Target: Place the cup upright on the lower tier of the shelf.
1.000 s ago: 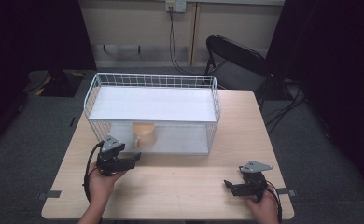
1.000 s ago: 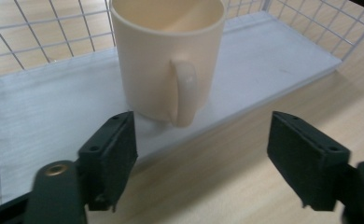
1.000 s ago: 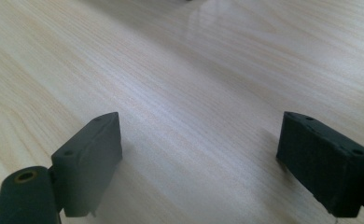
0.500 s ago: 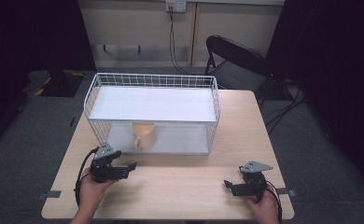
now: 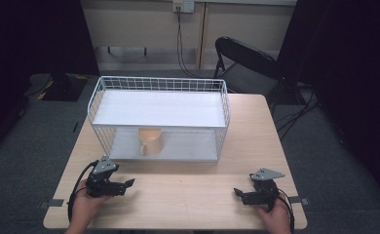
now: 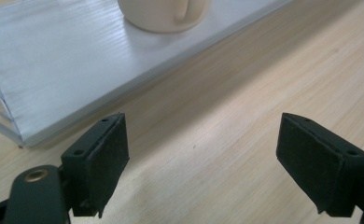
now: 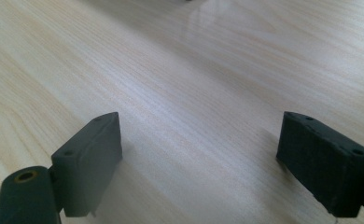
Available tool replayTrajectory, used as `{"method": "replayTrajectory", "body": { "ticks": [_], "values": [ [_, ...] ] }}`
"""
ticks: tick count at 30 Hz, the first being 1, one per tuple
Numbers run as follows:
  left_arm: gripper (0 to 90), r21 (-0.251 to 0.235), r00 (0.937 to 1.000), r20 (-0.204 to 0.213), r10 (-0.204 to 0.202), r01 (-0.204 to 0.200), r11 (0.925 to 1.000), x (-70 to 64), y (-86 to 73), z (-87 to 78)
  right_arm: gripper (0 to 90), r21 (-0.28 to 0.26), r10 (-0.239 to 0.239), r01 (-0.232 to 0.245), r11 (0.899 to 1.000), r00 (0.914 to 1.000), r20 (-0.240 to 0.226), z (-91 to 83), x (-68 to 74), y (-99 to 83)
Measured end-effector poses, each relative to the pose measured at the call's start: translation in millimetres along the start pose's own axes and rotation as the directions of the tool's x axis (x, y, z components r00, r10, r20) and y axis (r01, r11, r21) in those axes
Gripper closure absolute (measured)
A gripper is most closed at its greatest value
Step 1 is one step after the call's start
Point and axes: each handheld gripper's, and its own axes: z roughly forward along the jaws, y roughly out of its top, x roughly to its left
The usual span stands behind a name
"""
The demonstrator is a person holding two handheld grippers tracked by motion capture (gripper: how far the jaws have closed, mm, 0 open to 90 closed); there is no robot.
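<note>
- The mug [image 5: 151, 140] sits on the lower shelf of the white wire rack [image 5: 159, 119], middle of the high view, handle facing the near edge. The top shelf hangs right over it.
- Left gripper [image 5: 124, 185] is lower left on the wooden table [image 5: 198, 190], jaws wide apart with nothing between them. In its own view the mug [image 6: 164, 13] is at the top edge.
- Right gripper [image 5: 237, 193] is lower right, also spread wide, just bare wood under it.
- A black folding chair [image 5: 244, 61] stands behind the table, upper right.

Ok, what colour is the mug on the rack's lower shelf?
The mug is pale cream to peach, plain with no pattern; the high view shows it best.
</note>
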Motion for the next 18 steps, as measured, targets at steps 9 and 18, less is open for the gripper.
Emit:
{"method": "replayTrajectory", "body": {
  "ticks": [9, 18],
  "values": [
    [17.4, 0.049, 0.9997, -0.007, 0.023, -0.022, 0.9985, 0.5, -13.4, 7.6, 13.2, 0.000, -0.002, 0.002, 1.000, 1.0000, -0.003, 0.1, -0.4, 0.1],
    [17.5, 0.075, 0.9992, -0.014, 0.038, -0.037, 0.9965, 0.3, -17.6, 10.9, 13.2, 0.001, -0.004, 0.004, 1.000, 1.0000, -0.005, 0.2, -0.5, 0.2]
  ]
}}
